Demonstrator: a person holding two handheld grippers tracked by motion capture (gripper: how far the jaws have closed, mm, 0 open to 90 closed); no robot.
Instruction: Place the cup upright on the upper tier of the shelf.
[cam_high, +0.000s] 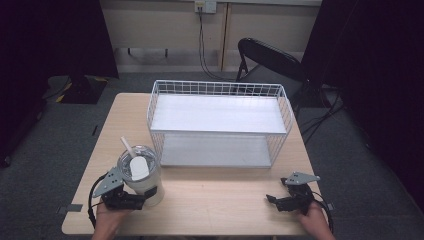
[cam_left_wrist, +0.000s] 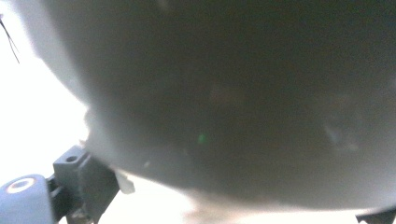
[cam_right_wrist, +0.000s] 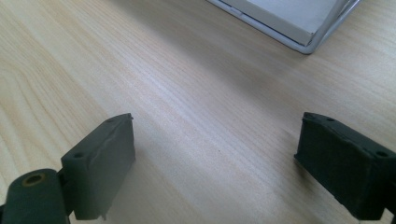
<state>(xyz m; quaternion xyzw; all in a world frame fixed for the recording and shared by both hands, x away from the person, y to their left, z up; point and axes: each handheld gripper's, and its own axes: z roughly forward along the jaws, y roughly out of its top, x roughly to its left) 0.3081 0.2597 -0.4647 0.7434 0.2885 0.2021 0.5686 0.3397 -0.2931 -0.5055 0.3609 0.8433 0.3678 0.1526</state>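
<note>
A pale tumbler with a clear lid and a white straw stands near the table's front left corner. My left gripper is shut on its lower body from the left. In the left gripper view the tumbler's wall looms dark and blurred between the two jaws, which press at its sides. My right gripper rests low over the bare wood near the front right edge and points left. It is open, and in the right gripper view nothing lies between the fingers of the right gripper.
A white wire two-tier rack stands across the back half of the wooden table; its lower corner lies ahead of the right gripper. A black folding chair stands behind the table. Bare wood separates the two grippers.
</note>
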